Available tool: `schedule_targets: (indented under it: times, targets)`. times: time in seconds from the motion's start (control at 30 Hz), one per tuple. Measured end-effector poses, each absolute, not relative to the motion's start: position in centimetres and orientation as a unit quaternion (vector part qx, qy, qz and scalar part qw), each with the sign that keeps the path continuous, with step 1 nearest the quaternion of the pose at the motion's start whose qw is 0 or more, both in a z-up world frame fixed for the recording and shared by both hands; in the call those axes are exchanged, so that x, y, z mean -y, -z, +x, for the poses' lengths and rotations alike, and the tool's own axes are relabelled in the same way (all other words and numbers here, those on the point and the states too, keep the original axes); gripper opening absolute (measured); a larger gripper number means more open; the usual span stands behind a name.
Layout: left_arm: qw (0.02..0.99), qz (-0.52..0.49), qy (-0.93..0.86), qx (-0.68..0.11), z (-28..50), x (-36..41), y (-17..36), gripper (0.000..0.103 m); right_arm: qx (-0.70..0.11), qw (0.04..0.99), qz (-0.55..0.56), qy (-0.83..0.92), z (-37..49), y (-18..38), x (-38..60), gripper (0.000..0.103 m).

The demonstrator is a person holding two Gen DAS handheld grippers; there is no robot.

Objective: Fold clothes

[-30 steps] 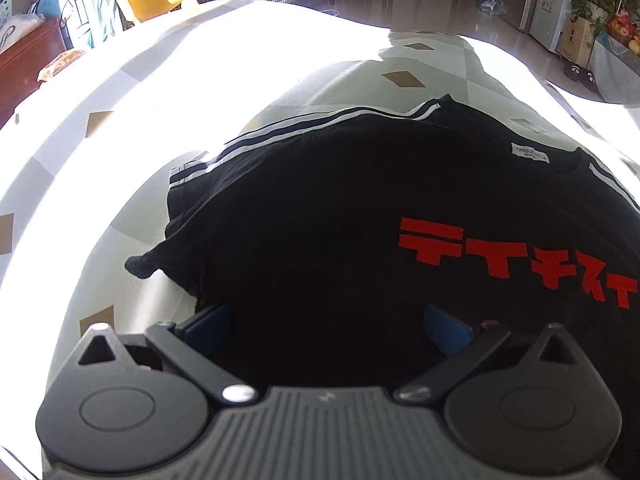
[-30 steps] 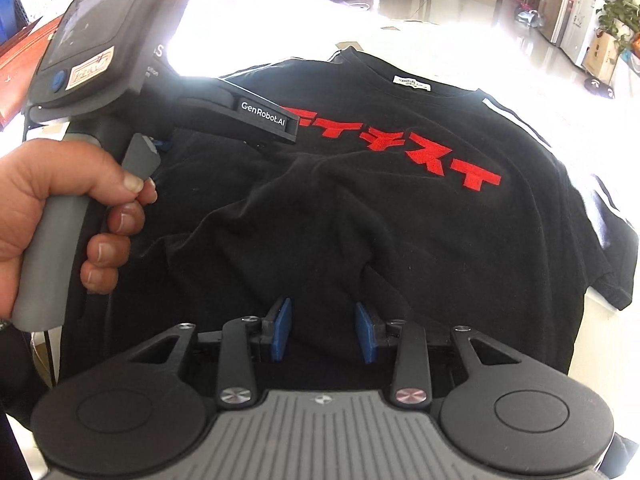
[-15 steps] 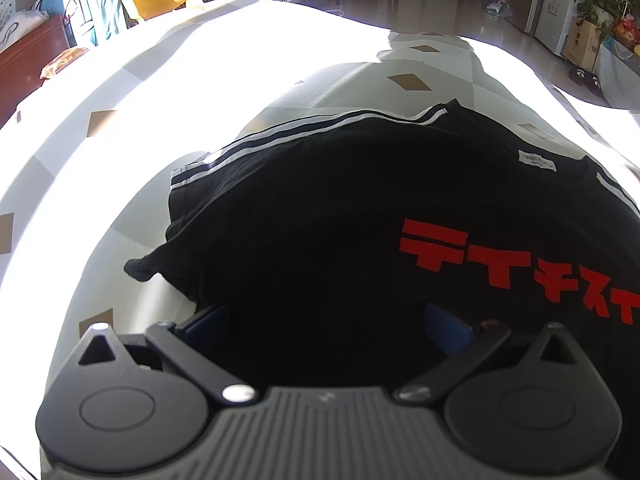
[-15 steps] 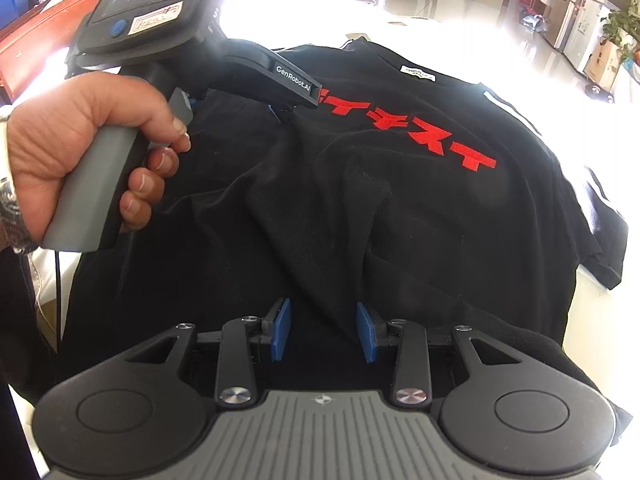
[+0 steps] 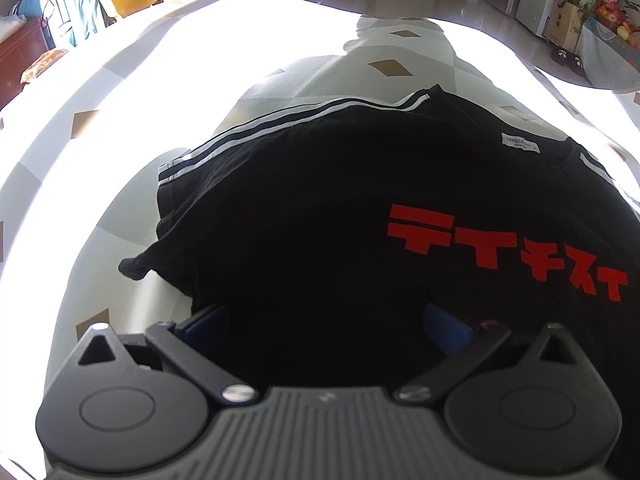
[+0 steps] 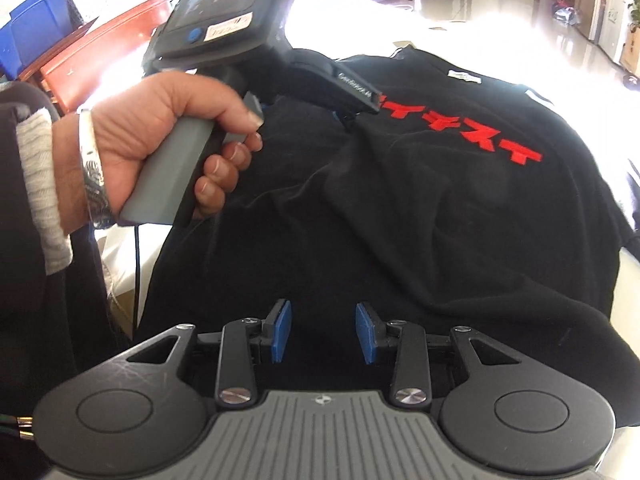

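Both claws sit low over a black cotton T-shirt (image 5: 320, 216) with red block letters (image 5: 504, 248) on its chest. The left claw (image 5: 326, 322) has its two blue pads spread very wide, and nothing is pinched between them. Dark cloth fills the space under and in front of it. The right claw (image 6: 322, 336) has its blue pads (image 6: 280, 334) a smaller way apart, also loose, with black cloth lying between and below them but not squeezed.

The shirt lies spread on a white tablecloth with brown diamond shapes (image 5: 120, 92). Bright sun makes much of the tablecloth glow. One short sleeve with white stripes (image 5: 208, 156) lies flat toward the left in the left claw's view. A small white neck label (image 5: 520, 143) shows at the collar, on the far side of the shirt. The cloth is bumpy with wrinkles near the right claw.

In the right claw's view, a person's hand (image 6: 160, 140) grips the grey handle of the left claw's tool (image 6: 228, 52), which reaches over the shirt. A silver bangle (image 6: 94, 160) sits on the wrist, beside a grey sleeve cuff (image 6: 40, 192).
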State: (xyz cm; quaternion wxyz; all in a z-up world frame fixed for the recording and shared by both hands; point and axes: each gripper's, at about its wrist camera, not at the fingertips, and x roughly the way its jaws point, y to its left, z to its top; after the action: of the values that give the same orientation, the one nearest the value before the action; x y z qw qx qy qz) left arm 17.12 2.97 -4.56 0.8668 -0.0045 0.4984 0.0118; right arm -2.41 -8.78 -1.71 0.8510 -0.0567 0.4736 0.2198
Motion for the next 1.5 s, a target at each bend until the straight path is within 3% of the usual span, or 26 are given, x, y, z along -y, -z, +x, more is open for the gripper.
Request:
schedule_targets:
  times: [0.3, 0.47, 0.6, 0.77, 0.8, 1.17, 1.5]
  targets:
    - [0.866, -0.024, 0.008, -0.5, 16.3, -4.5, 3.7, 0.103, -0.474, 0.844, -0.102, -0.23, -2.9, 3.3, 6.7, 0.055]
    - [0.863, -0.037, 0.004, -0.504, 16.4, -5.0, 3.9, 0.103, -0.459, 0.842, -0.155, -0.239, -3.8, 3.9, 5.8, 0.058]
    - [0.863, -0.032, 0.003, -0.504, 16.3, -4.8, 4.0, 0.103, -0.446, 0.844, -0.194, -0.227, -4.4, 4.3, 5.2, 0.043]
    - [0.862, -0.032, 0.003, -0.506, 15.9, -4.6, 4.0, 0.103, -0.452, 0.842, -0.195, -0.22, -4.3, 4.4, 5.2, 0.01]
    - [0.862, -0.031, 0.004, -0.506, 15.8, -4.6, 4.0, 0.103, -0.457, 0.84, -0.19, -0.223, -4.3, 4.4, 5.3, 0.007]
    - [0.862, -0.013, 0.015, -0.506, 14.8, -4.1, 3.7, 0.103, -0.518, 0.815, -0.059, -0.253, -2.4, 4.6, 6.8, 0.006]
    - [0.866, 0.024, 0.02, -0.5, 13.6, -3.1, 3.2, 0.103, -0.519, 0.804, 0.023, -0.29, -1.6, 3.6, 8.1, 0.021]
